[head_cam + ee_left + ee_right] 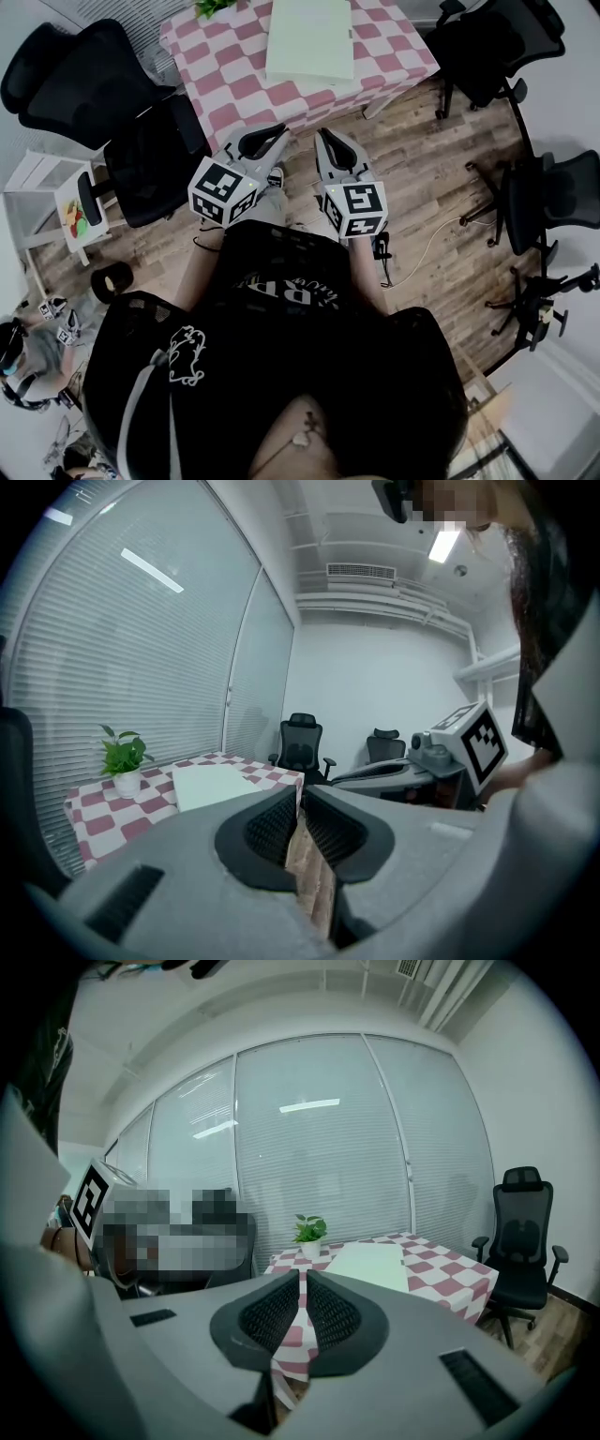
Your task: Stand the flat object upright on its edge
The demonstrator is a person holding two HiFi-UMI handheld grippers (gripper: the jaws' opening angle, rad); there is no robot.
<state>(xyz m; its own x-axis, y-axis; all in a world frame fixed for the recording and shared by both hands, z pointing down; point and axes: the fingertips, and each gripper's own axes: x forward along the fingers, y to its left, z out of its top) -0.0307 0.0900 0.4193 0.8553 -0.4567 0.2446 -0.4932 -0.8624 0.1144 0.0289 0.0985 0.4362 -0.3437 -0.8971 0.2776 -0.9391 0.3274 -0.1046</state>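
At waist height above the wooden floor (422,159), the left gripper (275,131) and the right gripper (323,135) are held side by side, close together, with their tips pointing toward a table (225,80) covered in a pink-and-white checked cloth. Both pairs of jaws are closed, ribbed pads nearly meeting, and nothing is held between them. The flat white object (310,39) lies flat on the cloth near the middle of the table, well apart from both grippers. A small green plant (214,7) in a white pot stands on the table to the object's left, by the far edge. Black office chairs (84,75) stand on either side of the table.
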